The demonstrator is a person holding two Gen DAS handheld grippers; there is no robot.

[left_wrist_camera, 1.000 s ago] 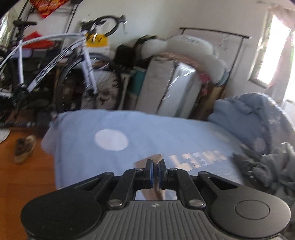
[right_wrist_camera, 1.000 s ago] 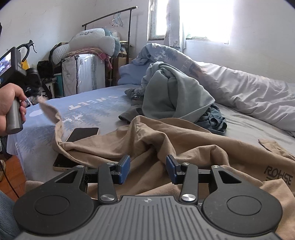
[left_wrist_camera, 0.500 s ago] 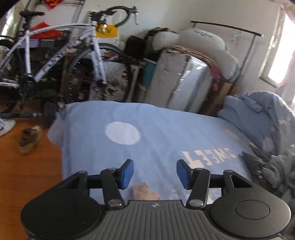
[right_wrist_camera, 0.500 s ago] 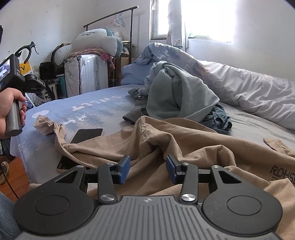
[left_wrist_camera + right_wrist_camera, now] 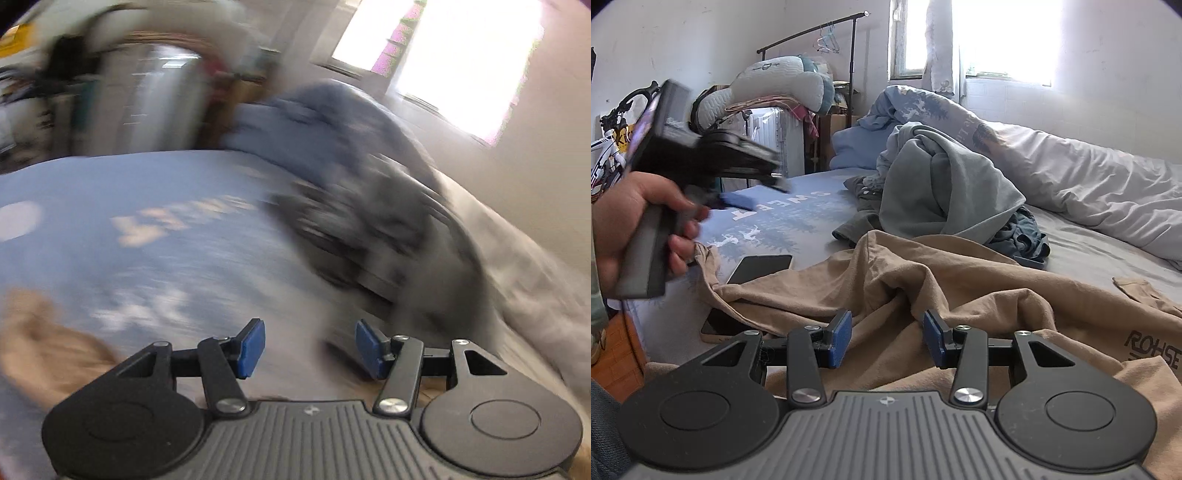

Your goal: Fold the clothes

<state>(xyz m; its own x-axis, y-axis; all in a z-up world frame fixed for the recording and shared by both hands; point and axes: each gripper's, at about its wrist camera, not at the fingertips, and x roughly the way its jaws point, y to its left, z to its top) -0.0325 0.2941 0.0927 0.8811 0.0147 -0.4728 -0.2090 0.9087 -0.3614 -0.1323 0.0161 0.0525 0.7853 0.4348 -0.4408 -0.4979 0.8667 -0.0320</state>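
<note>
From my right hand-held gripper [image 5: 886, 338], I see its blue pads standing apart with nothing between them, hovering just over the tan garment [image 5: 960, 291]. That garment lies rumpled across the bed [image 5: 1089, 251] directly under and ahead of the pads, spreading right to a black printed logo [image 5: 1154, 349] and left to a twisted end near the bed's edge. Just left of the pads, a dark phone [image 5: 761, 264] rests on the blue printed sheet [image 5: 798, 221], partly tucked under the tan cloth. Further left, a hand [image 5: 631, 221] grips the handle of my left hand-held gripper [image 5: 310, 347], raised above the sheet and blurred. In the left wrist view, its pads are also spread wide and empty; everything ahead of them is smeared, though a patch of tan cloth shows low on the left. Beyond the tan garment sits a heap of grey-green and dark clothes [image 5: 938, 188], then a pale rumpled duvet [image 5: 1100, 181] on the right. Farthest off, a clothes rail [image 5: 812, 38] and a bright window [image 5: 1004, 37].
</note>
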